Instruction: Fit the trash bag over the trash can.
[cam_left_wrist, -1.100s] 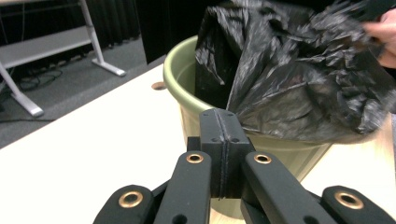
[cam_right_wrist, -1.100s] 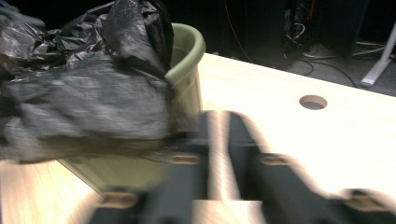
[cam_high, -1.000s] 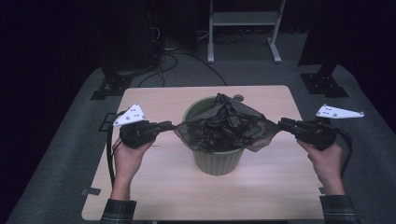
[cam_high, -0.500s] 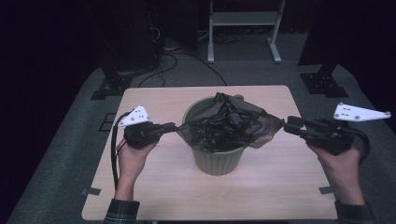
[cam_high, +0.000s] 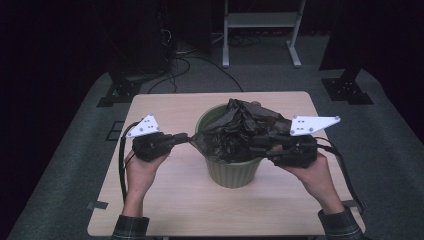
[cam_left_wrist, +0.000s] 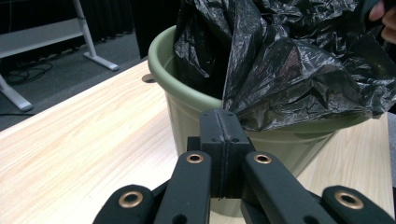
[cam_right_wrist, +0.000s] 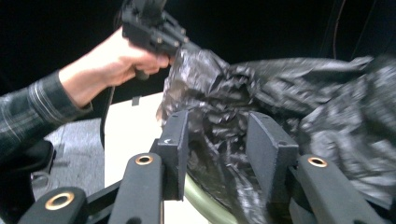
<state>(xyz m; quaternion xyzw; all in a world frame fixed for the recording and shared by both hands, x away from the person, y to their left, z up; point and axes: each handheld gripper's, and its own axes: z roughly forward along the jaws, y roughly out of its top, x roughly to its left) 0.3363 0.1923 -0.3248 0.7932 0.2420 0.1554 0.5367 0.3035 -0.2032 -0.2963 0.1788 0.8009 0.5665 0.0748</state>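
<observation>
Bag (cam_high: 240, 131) edge pinched in left tongs (cam_high: 186, 137), folds between parted right tongs (cam_right_wrist: 218, 149)

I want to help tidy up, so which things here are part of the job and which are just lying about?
Part of the job:
- black bin bag
- green bin
- left hand-held gripper, pinching the bag's edge
- right hand-held gripper, open at the bag

Just lying about:
- white stand on the floor
- cables on the floor
</observation>
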